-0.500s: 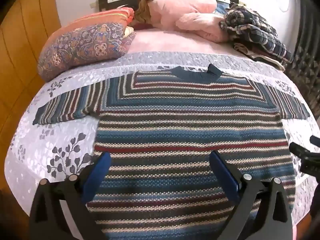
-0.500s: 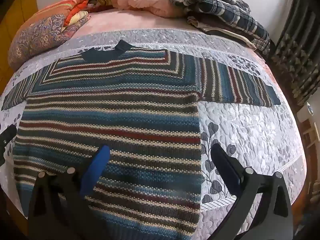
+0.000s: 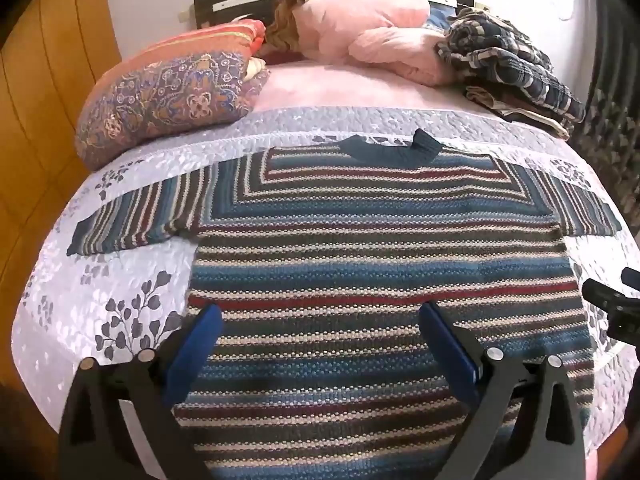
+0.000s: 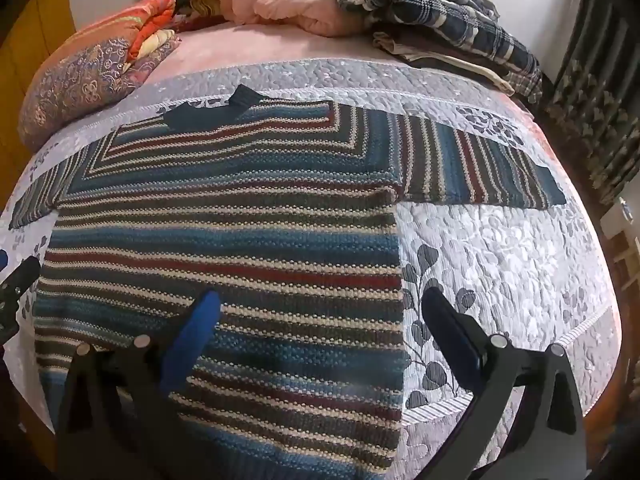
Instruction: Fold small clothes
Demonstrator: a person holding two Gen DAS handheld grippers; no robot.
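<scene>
A striped knit sweater [image 3: 380,264] in blue, red, cream and grey lies flat on the bed, both sleeves spread sideways and its dark collar [image 3: 390,150] at the far end. My left gripper [image 3: 320,322] hovers open over the sweater's lower left part, holding nothing. In the right wrist view the same sweater [image 4: 224,248] fills the left and middle. My right gripper [image 4: 320,308] is open above the sweater's lower right side edge, one finger over the knit and the other over the quilt. The right sleeve [image 4: 476,164] lies flat beyond it.
A pale floral quilt [image 3: 120,280] covers the bed. At the head end lie a patterned pillow [image 3: 168,100], pink bedding [image 3: 380,36] and a plaid pile [image 3: 508,68]. A wooden wall stands left, dark curtains [image 4: 592,92] right. The other gripper's tip [image 3: 612,304] shows at right.
Both grippers have edged slightly forward over the sweater. The sweater itself lies as before.
</scene>
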